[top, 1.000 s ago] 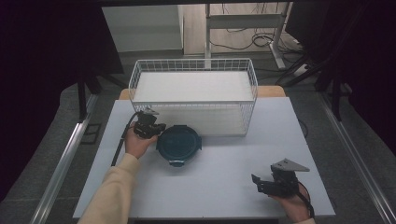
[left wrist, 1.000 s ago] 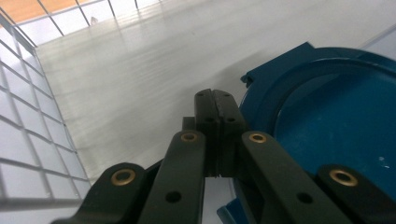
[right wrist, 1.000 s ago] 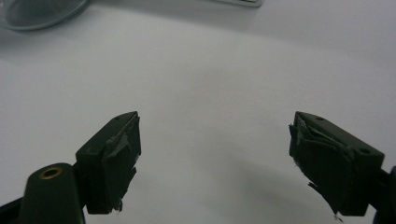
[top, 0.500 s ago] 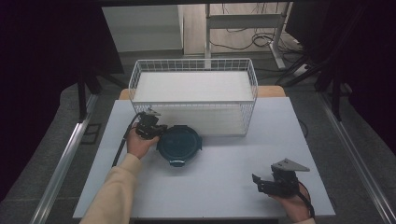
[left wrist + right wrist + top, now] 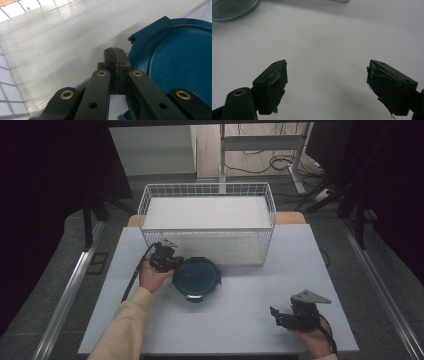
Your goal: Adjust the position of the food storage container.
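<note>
Touching blue lid (image 5: 175,62), closed left tongs (image 5: 115,53)

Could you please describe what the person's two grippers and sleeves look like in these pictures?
Both tools are black. The left gripper has slim black linkage arms with brass-coloured rivets, and a black cable trails from it along the cream sleeve. The right gripper carries a grey three-cornered plate on top; its fingers are blocky, with worn, frayed black padding. A dark cable loops by the right hand.
</note>
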`<state>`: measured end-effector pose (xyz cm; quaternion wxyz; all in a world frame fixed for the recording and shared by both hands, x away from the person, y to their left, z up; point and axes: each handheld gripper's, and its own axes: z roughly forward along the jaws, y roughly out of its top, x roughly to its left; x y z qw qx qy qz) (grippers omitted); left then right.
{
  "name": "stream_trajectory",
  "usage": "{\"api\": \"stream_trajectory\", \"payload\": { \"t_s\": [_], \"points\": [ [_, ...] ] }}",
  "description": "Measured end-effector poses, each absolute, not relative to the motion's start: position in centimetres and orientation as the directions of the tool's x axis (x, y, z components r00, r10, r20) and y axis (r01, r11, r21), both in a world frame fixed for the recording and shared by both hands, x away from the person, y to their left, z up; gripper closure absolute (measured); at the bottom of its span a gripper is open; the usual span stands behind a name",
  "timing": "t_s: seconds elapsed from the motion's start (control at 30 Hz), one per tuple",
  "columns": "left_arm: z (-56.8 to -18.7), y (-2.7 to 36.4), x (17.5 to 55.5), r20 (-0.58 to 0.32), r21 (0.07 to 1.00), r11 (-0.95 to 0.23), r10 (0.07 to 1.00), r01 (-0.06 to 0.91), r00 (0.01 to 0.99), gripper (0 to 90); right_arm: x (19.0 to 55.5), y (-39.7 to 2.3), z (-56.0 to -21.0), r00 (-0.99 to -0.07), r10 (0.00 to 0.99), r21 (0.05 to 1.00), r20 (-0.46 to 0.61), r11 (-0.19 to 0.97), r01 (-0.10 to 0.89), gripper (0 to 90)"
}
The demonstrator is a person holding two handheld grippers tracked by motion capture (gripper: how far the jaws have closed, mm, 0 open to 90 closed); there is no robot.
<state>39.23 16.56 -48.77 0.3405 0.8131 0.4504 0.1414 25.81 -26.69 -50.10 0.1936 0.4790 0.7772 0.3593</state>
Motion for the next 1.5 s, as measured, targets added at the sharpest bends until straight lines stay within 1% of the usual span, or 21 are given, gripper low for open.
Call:
{"api": "stream_trajectory", "payload": {
  "t_s": [0.6, 0.73, 1.2, 1.5],
  "points": [
    [-48.6, 14.3, 37.4, -0.086, 0.679, -0.401, 0.788, 0.614, 0.609, 90.0, 25.8, -26.6, -50.1, -0.468, 0.883, 0.744, 0.041, 0.286, 0.604, 16.6],
    [-48.6, 14.0, 36.9, -0.107, 0.677, -0.400, 0.776, 0.617, 0.621, 90.0, 25.8, -26.5, -50.1, -0.469, 0.882, 0.743, 0.040, 0.287, 0.604, 16.6],
    [-48.4, 11.8, 36.3, -0.105, 0.667, -0.437, 0.747, 0.603, 0.657, 90.0, 25.9, -26.6, -50.1, -0.472, 0.881, 0.742, 0.040, 0.290, 0.604, 16.6],
    [-48.3, 11.1, 36.0, -0.091, 0.668, -0.453, 0.737, 0.590, 0.669, 90.0, 25.8, -26.8, -49.9, -0.469, 0.882, 0.747, 0.042, 0.284, 0.601, 16.6]
  ]
}}
